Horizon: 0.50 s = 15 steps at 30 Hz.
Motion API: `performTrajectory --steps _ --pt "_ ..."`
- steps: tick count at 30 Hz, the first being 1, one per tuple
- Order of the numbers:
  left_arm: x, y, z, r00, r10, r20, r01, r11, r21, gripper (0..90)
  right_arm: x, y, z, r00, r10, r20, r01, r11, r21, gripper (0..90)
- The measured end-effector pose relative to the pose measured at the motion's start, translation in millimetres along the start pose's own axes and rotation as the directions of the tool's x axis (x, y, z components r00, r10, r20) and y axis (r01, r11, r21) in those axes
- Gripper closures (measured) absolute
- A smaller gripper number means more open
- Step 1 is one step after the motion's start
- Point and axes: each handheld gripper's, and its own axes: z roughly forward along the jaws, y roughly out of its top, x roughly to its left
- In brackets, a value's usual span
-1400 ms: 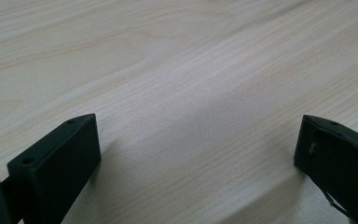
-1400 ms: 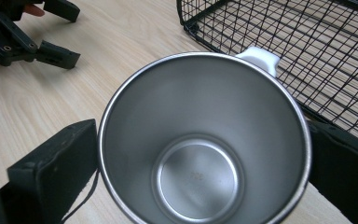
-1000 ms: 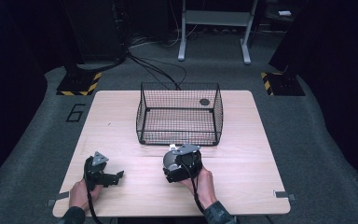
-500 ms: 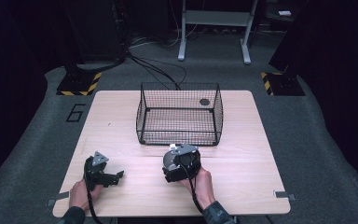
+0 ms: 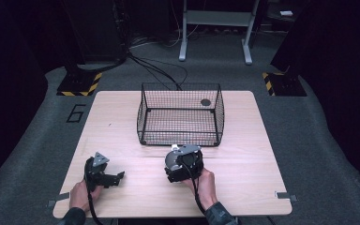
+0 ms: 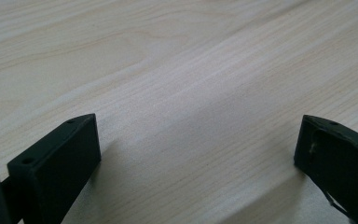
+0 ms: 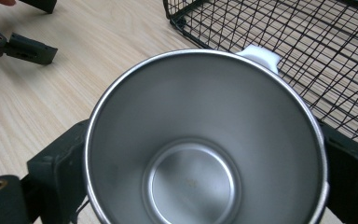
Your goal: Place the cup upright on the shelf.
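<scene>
Wire basket [image 5: 180, 115] blocks mid-table; bare table [image 5: 258, 154] flanks it.

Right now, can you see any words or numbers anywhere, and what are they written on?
"6": a big dark numeral on the grey carpet floor, just left of the pale wooden table.
No other writing can be read: none on the shiny steel cup clamped in the right gripper, none on the black wire basket, none on the left gripper.
</scene>
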Motion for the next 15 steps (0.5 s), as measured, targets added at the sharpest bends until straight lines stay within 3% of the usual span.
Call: performTrajectory --steps 10,12,15 --pt "0.1 0.2 -0.3 1.0 0.002 0.001 -0.002 1.0 0.004 0.2 -5.6 0.3 -7.2 0.9999 0.01 -0.004 -0.01 0.9999 -0.004 5.8" --pt "0.1 0.1 -0.4 1.0 0.001 0.001 -0.001 1.0 0.005 0.2 -9.6 0.2 -9.0 0.9998 -0.018 -0.003 0.018 0.9998 -0.007 5.8" --pt "0.2 0.2 -0.4 1.0 0.003 0.002 -0.003 1.0 0.005 0.2 -10.5 0.6 -10.2 1.0 -0.009 0.0 0.009 0.9999 -0.011 5.8"
